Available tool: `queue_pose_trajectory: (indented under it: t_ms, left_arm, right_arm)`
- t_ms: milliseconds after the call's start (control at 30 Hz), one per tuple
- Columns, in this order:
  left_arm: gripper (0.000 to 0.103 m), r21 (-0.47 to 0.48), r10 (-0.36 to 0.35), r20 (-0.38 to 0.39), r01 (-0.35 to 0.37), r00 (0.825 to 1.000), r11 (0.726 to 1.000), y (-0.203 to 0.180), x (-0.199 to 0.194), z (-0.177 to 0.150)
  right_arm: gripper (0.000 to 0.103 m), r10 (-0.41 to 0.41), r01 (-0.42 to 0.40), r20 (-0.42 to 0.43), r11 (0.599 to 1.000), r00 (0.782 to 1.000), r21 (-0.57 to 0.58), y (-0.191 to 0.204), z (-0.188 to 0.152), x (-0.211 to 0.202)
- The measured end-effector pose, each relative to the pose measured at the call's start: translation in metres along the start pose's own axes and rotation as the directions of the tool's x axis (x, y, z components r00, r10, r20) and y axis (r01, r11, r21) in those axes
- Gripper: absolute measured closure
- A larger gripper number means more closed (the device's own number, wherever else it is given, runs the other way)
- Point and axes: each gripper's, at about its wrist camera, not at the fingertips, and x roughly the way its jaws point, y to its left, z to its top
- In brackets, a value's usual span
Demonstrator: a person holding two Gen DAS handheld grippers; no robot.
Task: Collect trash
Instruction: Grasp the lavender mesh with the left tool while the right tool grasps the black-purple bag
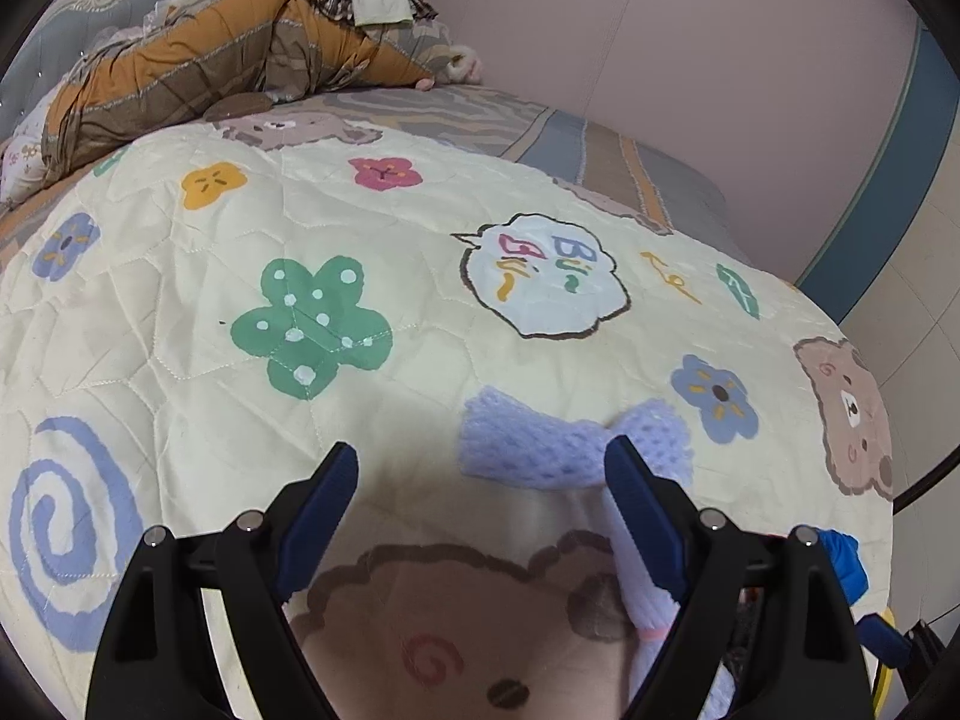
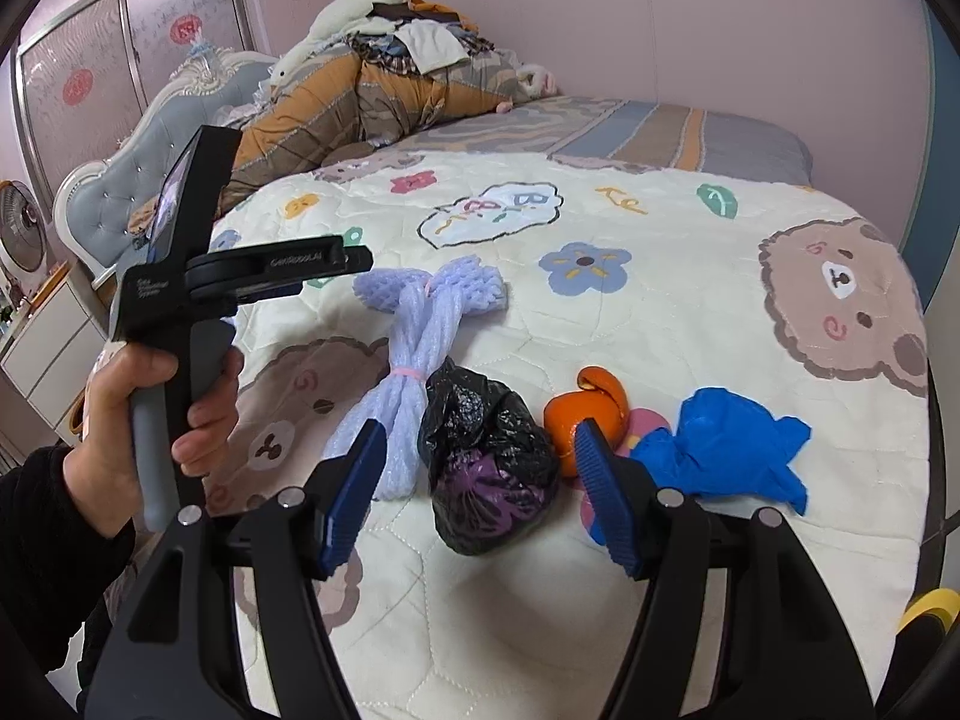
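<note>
Trash sits near the bed's (image 2: 690, 138) foot edge: lavender foam-net bundle (image 2: 414, 354), knotted black plastic bag (image 2: 486, 468), orange peel (image 2: 585, 414), crumpled blue glove (image 2: 726, 450). Right hand-held gripper (image 2: 480, 498) hovers wide open around the bag, holding nothing. Left hand-held gripper (image 1: 480, 504) gapes empty by the foam.

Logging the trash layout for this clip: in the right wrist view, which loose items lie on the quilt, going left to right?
Lavender foam net bundle → black plastic bag → orange peel → blue glove.
</note>
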Motion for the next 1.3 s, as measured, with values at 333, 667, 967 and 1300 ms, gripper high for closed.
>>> queue_pose_trajectory:
  t_ms: [333, 667, 967, 1300]
  left_arm:
    - [0.031, 0.015, -0.039, -0.050, 0.040, 0.998, 0.999, -0.015, 0.034, 0.002]
    - [0.077, -0.039, -0.109, -0.068, 0.106, 0.992, 0.994, -0.013, 0.042, -0.002]
    - [0.083, -0.045, -0.125, -0.034, 0.123, 0.992, 0.991, -0.007, 0.022, -0.001]
    - [0.083, -0.042, -0.125, 0.026, 0.126, 0.992, 0.991, 0.006, -0.030, -0.008]
  right_arm:
    - [0.041, -0.003, 0.002, -0.045, 1.000, 0.999, -0.031, 0.010, -0.003, 0.026]
    - [0.075, -0.024, 0.021, -0.081, 0.999, 0.996, -0.038, 0.008, -0.006, 0.041]
    - [0.082, -0.027, 0.024, -0.065, 0.999, 0.998, -0.039, 0.011, -0.007, 0.035]
    - [0.082, -0.007, 0.006, -0.018, 0.999, 1.000, -0.033, 0.018, -0.010, 0.001]
